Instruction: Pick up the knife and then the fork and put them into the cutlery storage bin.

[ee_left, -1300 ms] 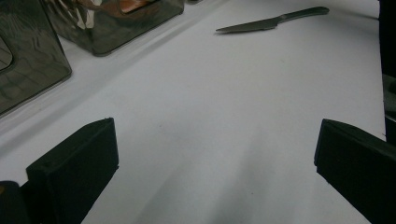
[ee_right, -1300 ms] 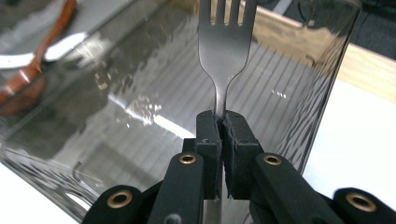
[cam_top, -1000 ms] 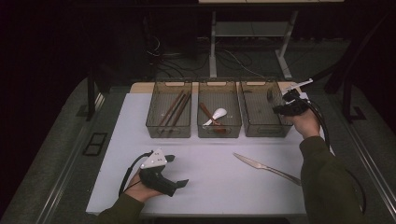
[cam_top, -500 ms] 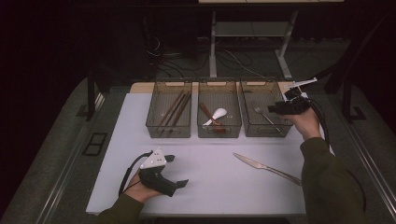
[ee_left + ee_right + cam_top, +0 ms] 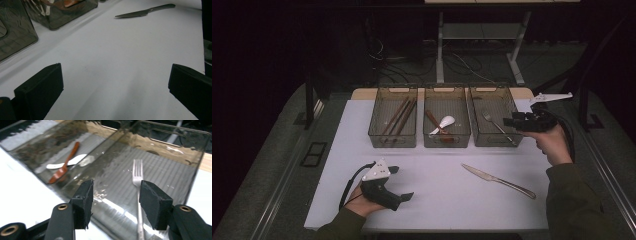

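A metal fork [image 5: 496,125] [image 5: 137,170] lies loose on the floor of the right-hand clear bin [image 5: 497,141]. My right gripper [image 5: 508,121] [image 5: 117,186] hovers at that bin's right side, pointing into it. Its jaws have just been opening; they stand open with nothing between them, and the fork lies below and beyond them. A table knife [image 5: 498,180] [image 5: 145,12] rests on the white table top in front of the bins. My left gripper [image 5: 402,183] [image 5: 115,72] rests low at the front left, open wide over bare table.
The middle bin [image 5: 447,141] holds a white spoon [image 5: 445,122] [image 5: 70,162] and a reddish spoon [image 5: 63,170]. The left bin [image 5: 392,141] holds chopsticks [image 5: 398,116]. Dark floor, cables and a stand's legs lie beyond the table's far edge.
The right gripper let the fork go into the right bin, opened its jaws and drew back to the right. The left gripper stayed where it was.
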Motion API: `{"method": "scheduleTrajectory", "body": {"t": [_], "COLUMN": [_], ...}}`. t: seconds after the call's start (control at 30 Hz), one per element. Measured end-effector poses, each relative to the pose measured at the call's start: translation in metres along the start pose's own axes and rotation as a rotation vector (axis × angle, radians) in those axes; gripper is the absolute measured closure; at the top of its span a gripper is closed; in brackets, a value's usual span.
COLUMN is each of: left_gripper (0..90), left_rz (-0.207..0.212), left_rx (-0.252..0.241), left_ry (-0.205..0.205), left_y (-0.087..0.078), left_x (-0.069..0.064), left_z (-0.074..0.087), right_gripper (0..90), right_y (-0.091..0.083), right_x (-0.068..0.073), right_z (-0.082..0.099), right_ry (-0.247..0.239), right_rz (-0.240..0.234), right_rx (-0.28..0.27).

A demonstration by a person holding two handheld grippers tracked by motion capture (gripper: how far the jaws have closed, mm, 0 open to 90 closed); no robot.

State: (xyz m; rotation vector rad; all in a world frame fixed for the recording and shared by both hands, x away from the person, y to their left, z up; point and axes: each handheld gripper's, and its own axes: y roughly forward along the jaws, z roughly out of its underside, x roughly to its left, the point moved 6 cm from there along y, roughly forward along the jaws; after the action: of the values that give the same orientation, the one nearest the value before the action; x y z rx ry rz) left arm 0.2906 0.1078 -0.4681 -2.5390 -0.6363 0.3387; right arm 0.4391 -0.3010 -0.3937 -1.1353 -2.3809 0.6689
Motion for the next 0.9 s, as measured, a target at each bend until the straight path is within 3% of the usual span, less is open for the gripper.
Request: {"method": "scheduleTrajectory", "body": {"t": [0.37,0.6,0.9], "left_gripper": [0.0,0.0,0.0], "left_rz": [-0.001,-0.006,-0.008], "left_rx": [0.01,0.014,0.017], "left_ry": [0.008,0.011,0.015], "left_y": [0.001,0.0,-0.001], "left_x": [-0.001,-0.002,-0.003], "left_z": [0.001,0.001,0.001], "right_gripper": [37.9,37.8,38.5], "right_y": [-0.022,-0.028,-0.029], "right_x": [0.032,0.046,0.058], "right_z": [0.026,0.041,0.058], "right_ry": [-0.083,-0.122,-0.195], "right_rz": [-0.055,-0.072,-0.091], "right_rx": [-0.022,0.012,0.103]}}
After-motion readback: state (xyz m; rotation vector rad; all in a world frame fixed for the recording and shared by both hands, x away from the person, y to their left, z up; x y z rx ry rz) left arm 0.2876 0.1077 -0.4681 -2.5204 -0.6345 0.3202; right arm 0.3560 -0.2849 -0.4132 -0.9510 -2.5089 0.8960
